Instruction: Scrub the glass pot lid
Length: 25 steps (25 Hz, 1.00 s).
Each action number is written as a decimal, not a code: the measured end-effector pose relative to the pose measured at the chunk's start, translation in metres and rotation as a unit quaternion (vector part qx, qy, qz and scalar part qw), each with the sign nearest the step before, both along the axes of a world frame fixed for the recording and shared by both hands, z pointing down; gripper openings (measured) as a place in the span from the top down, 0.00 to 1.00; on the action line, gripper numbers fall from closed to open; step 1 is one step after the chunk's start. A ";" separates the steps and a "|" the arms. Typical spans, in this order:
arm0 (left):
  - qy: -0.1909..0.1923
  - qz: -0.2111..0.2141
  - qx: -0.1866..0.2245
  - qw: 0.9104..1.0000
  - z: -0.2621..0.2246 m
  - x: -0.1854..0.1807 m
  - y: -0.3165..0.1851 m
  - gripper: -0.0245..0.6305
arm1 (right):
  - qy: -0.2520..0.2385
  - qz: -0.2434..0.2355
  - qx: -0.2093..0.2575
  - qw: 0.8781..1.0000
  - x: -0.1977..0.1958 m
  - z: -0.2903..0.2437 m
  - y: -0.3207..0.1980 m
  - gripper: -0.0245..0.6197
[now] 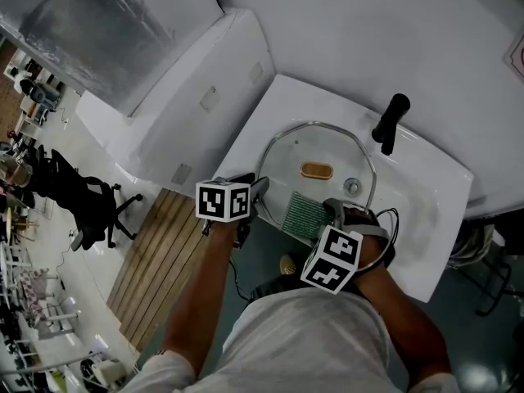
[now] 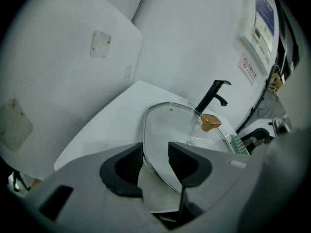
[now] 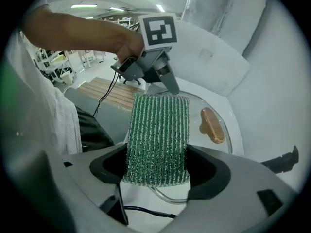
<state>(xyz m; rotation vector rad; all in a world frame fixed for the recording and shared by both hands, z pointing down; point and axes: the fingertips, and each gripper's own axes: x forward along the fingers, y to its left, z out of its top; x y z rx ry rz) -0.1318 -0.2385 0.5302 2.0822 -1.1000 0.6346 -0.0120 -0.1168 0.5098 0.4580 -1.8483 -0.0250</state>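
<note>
I'm clamping the right gripper [image 3: 156, 168] on a green scouring pad [image 3: 158, 125], its free end reaching over the glass pot lid [image 1: 323, 146] so it can rub the glass. The lid is lying knob-up across the white sink [image 1: 430, 191], beside the black faucet [image 1: 390, 123]. The left gripper [image 2: 155, 154] is standing with jaws apart astride the lid's near rim, probably to steady it. Wooden slats [image 1: 160, 252] are showing on the floor alongside.
</note>
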 end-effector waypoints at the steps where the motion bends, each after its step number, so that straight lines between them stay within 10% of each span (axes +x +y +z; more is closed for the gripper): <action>1: 0.000 0.000 0.000 1.000 0.000 0.000 0.000 0.70 | 0.005 -0.005 -0.003 1.000 -0.001 0.003 0.000 0.42; 25: -0.022 0.002 -0.004 1.000 0.000 0.001 0.001 0.70 | -0.154 0.129 -0.072 0.977 0.084 0.004 -0.020 0.42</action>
